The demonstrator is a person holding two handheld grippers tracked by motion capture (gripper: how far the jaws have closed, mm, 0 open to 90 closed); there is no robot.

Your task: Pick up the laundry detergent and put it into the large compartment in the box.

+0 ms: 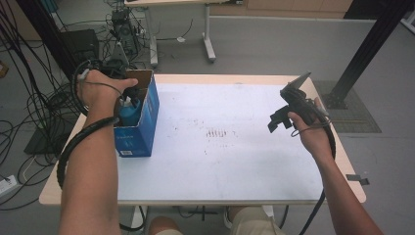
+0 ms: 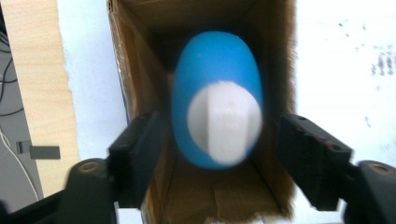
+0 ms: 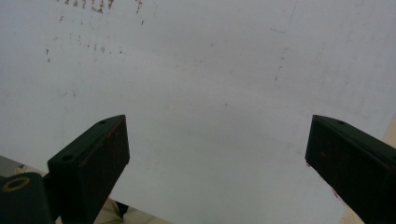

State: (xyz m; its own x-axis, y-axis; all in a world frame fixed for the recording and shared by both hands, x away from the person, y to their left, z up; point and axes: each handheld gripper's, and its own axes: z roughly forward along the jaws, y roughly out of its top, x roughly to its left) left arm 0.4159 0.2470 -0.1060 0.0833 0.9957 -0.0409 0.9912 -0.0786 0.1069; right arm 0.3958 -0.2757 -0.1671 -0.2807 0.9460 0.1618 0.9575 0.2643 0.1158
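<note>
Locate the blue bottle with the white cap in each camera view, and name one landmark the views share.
High view: the blue bottle stands inside the blue carton at the table's left edge, under the left hand.
Left gripper view: centre frame, seen cap-first, down inside the carton, between the two jaws without touching them.
Right gripper view: not in it.
Shared landmark: the white table mat with its brown specks.

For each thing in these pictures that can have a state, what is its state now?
Cardboard box: open at the top, standing upright on the table's left side.
Blue bottle: inside the box, white cap on, upright.
Left gripper: above the box, jaws on either side of the bottle with gaps, not pressing it.
Right gripper: jaws wide open, nothing between them, held over the white table top.
</note>
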